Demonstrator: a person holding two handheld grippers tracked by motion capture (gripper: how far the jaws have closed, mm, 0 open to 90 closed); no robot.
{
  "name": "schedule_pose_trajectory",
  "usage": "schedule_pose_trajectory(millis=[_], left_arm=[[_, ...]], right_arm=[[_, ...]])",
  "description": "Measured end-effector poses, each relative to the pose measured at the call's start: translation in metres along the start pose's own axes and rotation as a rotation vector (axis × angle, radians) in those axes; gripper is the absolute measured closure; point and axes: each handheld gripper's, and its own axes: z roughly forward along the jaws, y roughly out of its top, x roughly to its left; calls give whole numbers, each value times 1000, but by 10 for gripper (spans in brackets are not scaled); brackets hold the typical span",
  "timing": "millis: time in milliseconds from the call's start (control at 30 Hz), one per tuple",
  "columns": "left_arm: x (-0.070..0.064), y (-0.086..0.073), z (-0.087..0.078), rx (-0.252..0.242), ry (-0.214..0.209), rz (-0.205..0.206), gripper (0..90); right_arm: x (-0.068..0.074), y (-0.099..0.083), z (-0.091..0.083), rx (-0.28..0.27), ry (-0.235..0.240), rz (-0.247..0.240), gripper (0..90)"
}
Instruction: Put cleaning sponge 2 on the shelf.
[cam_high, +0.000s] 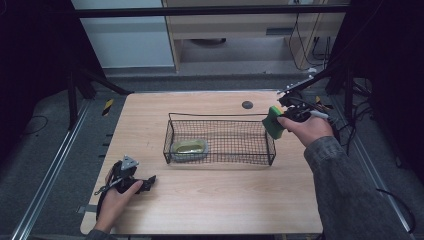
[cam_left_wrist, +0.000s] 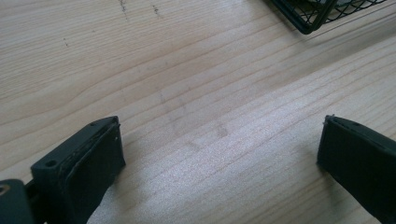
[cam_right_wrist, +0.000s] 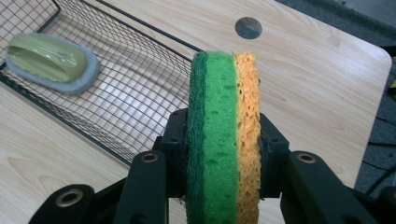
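Sponge (cam_right_wrist: 223, 135), green scouring layer bonded to orange foam, is standing edge-up, pinched between the right gripper's (cam_right_wrist: 223, 154) closed jaws above the basket's (cam_high: 220, 150) right end; left gripper (cam_left_wrist: 219, 154) is resting wide open, empty, over the desk (cam_left_wrist: 196, 84).

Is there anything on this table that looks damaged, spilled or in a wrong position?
Nothing stands out. The sponge is held squarely in the right tongs beside the wire basket. The scrubber lies flat inside it, and the left tongs are open, low over the table.

Wooden table (cam_high: 215, 200), round hole (cam_high: 247, 104).
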Motion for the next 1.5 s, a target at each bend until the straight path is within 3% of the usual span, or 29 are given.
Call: schedule_pose_trajectory(millis=[733,1200,1500], left_arm=[[0,0,0,0,0,1,0],[0,0,0,1,-2,2,0],[0,0,0,1,-3,2,0]], right_arm=[[19,10,33,34,-5,-25,637],[14,5,53,65,-28,-15,637],[8,4,76,93,-40,12,637]])
